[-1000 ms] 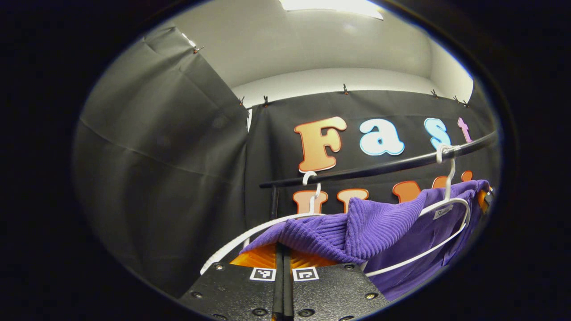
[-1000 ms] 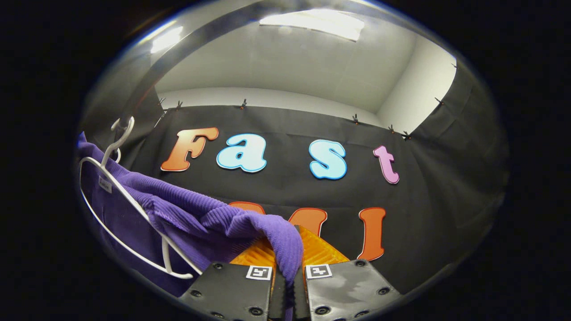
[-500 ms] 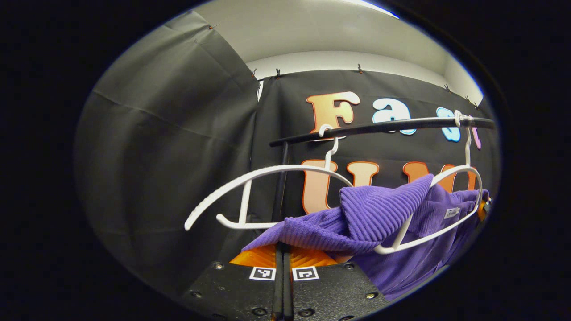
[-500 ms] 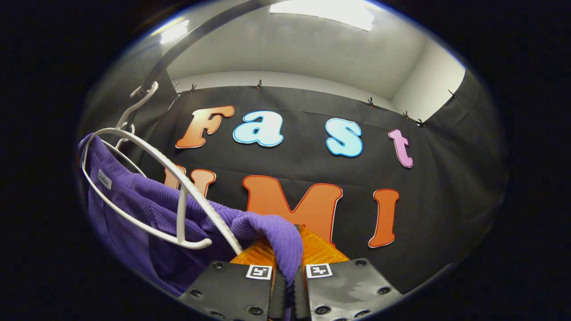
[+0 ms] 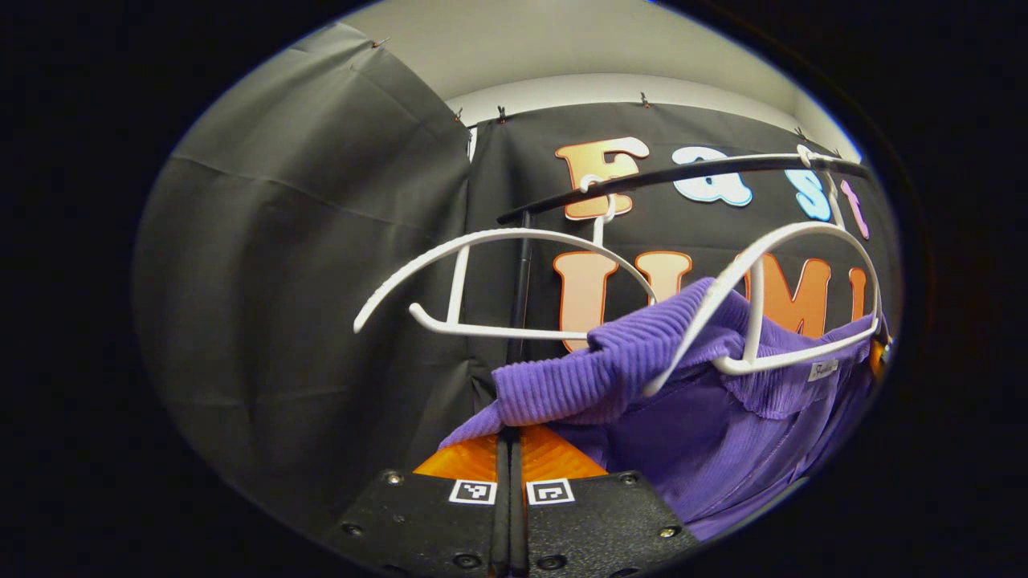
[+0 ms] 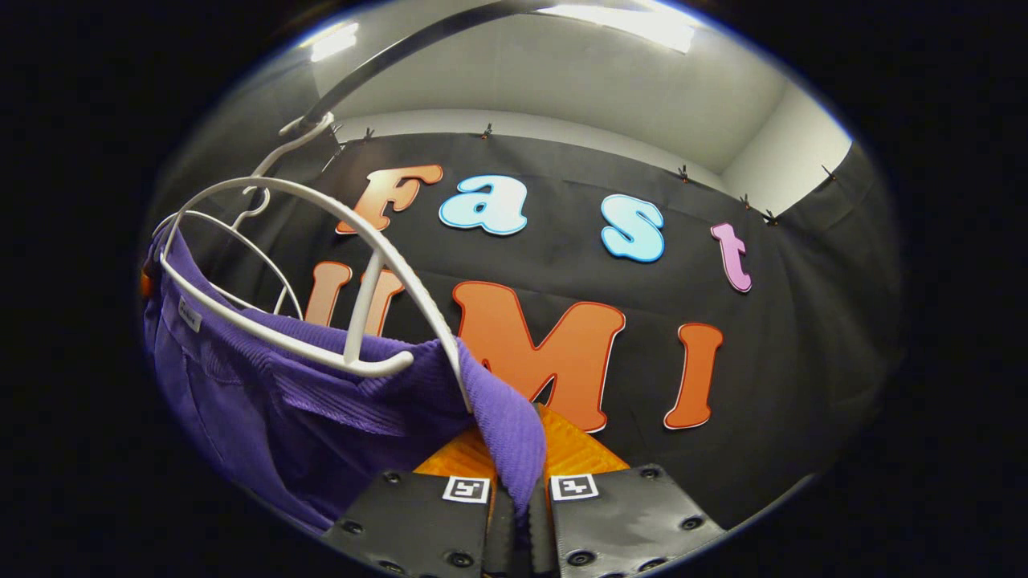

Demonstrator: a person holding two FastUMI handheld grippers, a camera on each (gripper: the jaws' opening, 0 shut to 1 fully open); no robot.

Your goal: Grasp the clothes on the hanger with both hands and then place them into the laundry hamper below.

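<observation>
Left tongs [image 5: 509, 449] and right tongs [image 6: 520, 474] each clamp the purple garment [image 5: 723, 425], hanging just below its white hanger [image 6: 321, 241].

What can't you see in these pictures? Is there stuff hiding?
- The bottom of the purple top: the left gripper view's lower edge cuts it off.
- The cloth pinched in the right tongs: it vanishes between the black plates, in the right gripper view.
- Whether the top is fully off the white hanger: folds of cloth cover the hanger's near tip.
- The tiny label in the collar: too small to read.
</observation>
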